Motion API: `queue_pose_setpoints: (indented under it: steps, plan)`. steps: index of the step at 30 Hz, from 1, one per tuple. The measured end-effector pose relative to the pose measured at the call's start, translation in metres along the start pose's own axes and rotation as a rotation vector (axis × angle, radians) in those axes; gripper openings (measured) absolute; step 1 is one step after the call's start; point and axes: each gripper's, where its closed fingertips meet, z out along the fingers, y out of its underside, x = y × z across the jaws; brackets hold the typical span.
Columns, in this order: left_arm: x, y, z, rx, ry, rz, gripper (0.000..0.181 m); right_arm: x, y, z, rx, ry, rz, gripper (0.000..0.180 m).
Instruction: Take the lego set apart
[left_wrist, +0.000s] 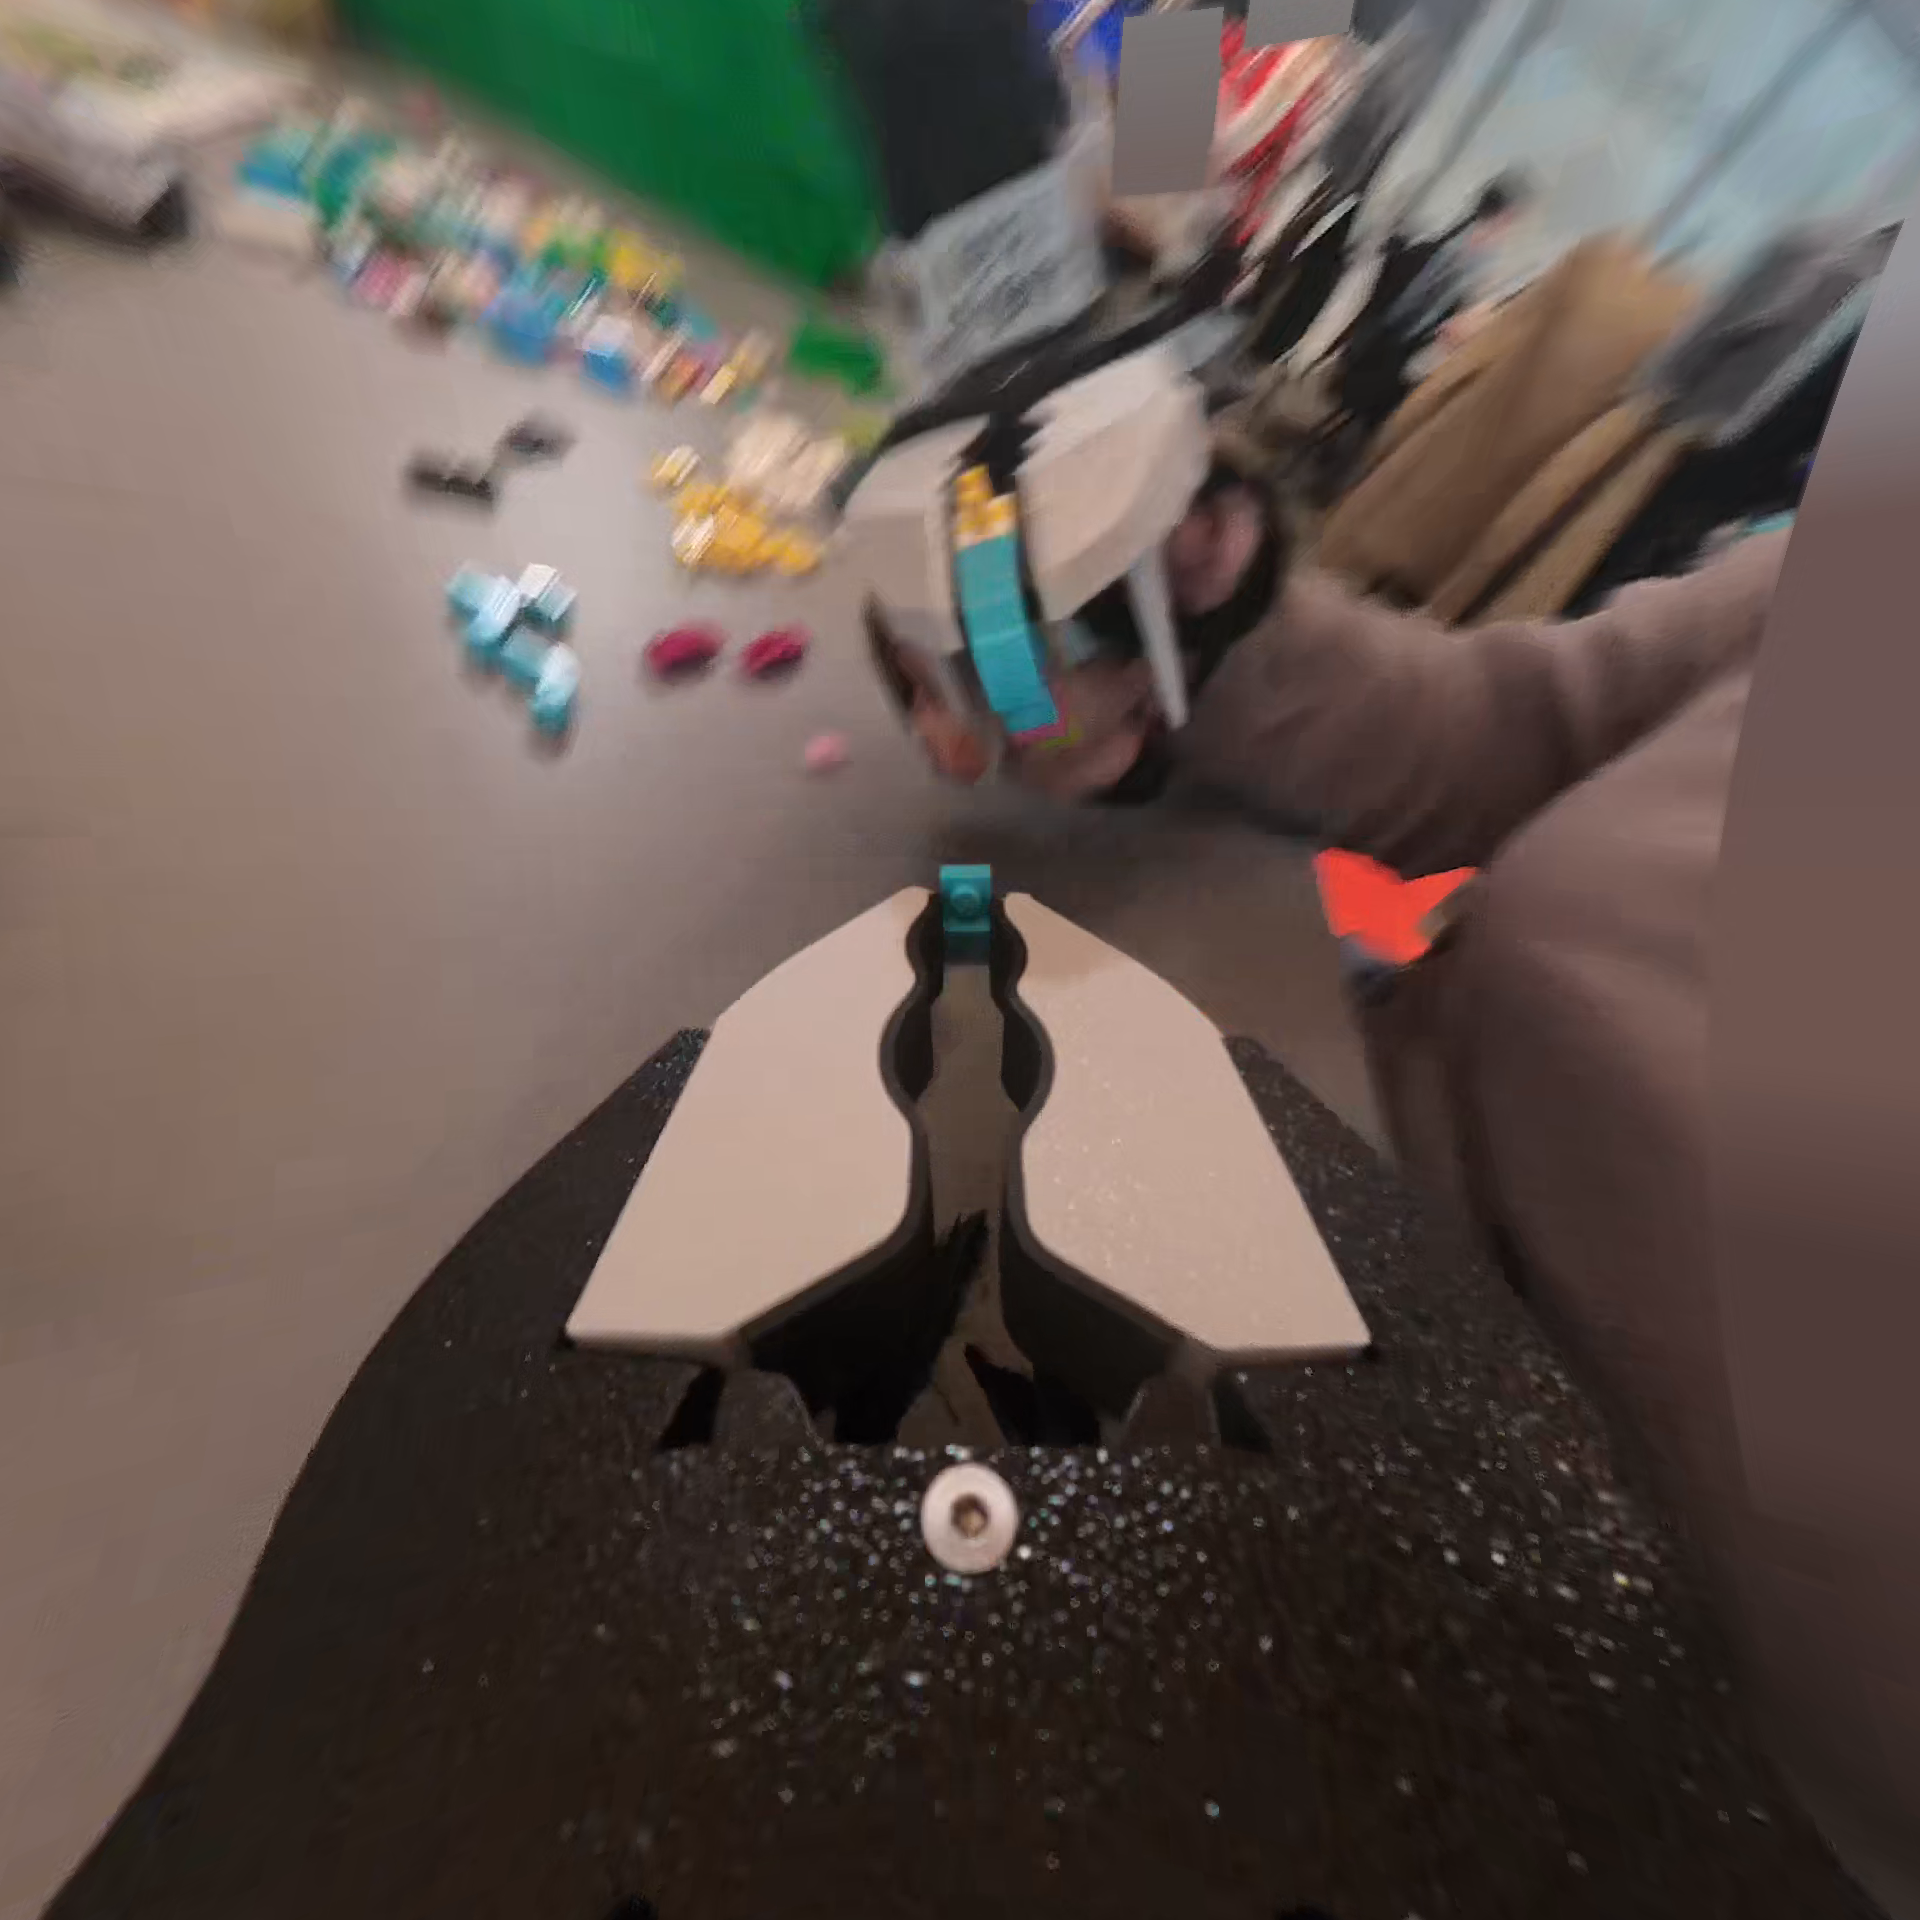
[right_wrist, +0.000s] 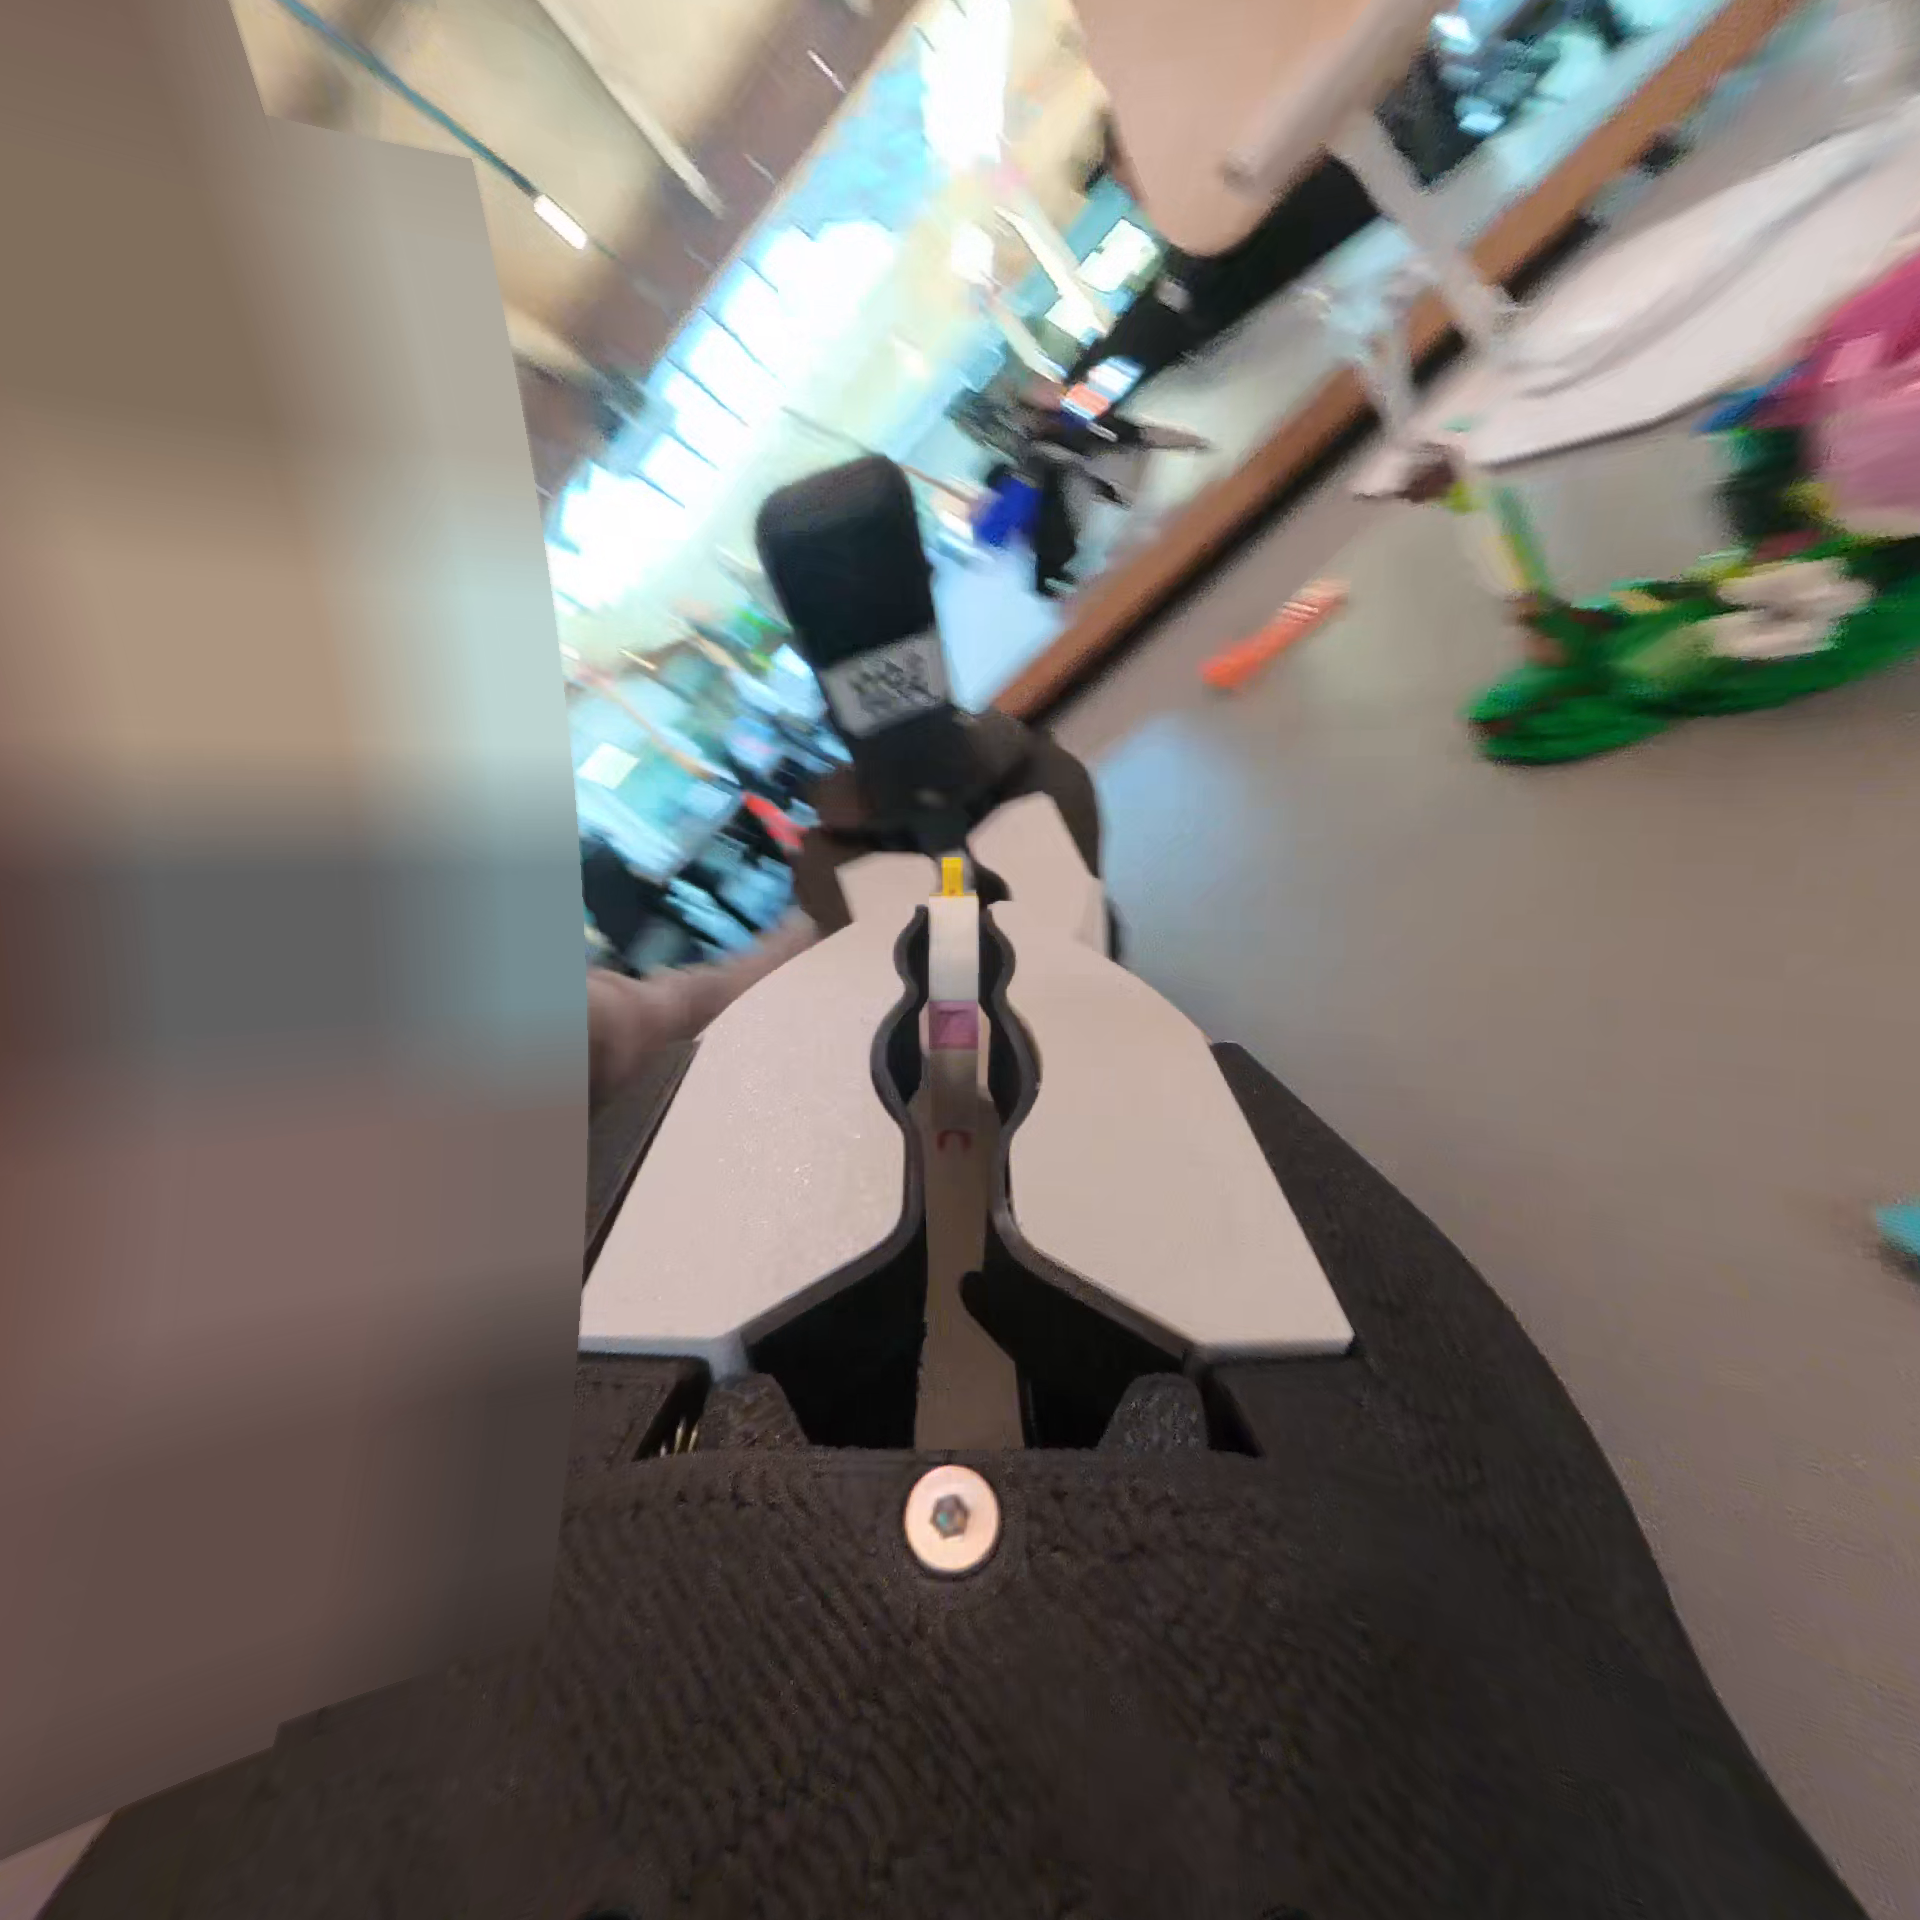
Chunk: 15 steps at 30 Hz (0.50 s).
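In the left wrist view my left gripper (left_wrist: 966, 909) is shut on a small teal lego piece (left_wrist: 964, 906) that sticks up between its tips, above the grey table. Ahead of it my right gripper (left_wrist: 1023, 623) holds a lego strip (left_wrist: 1003, 634) with teal, yellow and pink parts. In the right wrist view my right gripper (right_wrist: 954, 935) is shut on that strip, seen edge-on as a white piece (right_wrist: 953, 956) with a yellow tip (right_wrist: 951, 875) and a pink block (right_wrist: 953, 1029). The left gripper (right_wrist: 997, 831) shows just beyond it, close to its tips.
Several sorted piles of loose lego pieces (left_wrist: 520, 281) lie on the grey table (left_wrist: 312, 831), with light blue (left_wrist: 514, 634), yellow (left_wrist: 738, 520) and magenta (left_wrist: 717, 649) ones nearer. A green lego build (right_wrist: 1683, 644) stands at the right. A brown sleeve (left_wrist: 1455, 707) reaches in from the right.
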Motion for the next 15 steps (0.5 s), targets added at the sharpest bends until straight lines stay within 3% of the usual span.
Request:
queue_pose_setpoints:
  steps: [1,3,6,12,15]
  plan:
    - [-0.011,0.010,0.001,-0.066,-0.061,-0.041,0.007,0.010,0.003,-0.003,-0.049,0.089,-0.063,0.007]
    - [-0.021,0.019,0.003,-0.115,-0.113,-0.136,0.007,0.019,0.010,-0.005,-0.116,0.160,-0.098,0.007]
    - [-0.023,0.033,0.009,-0.182,-0.114,-0.193,0.026,0.030,0.023,-0.003,-0.179,0.205,-0.095,0.007]
    - [-0.015,0.017,0.005,-0.103,-0.086,-0.101,0.047,0.035,0.035,0.000,-0.244,0.222,-0.150,0.007]
    - [-0.002,0.002,0.006,-0.004,-0.009,-0.096,0.029,0.025,0.040,0.006,-0.255,0.159,-0.161,0.007]
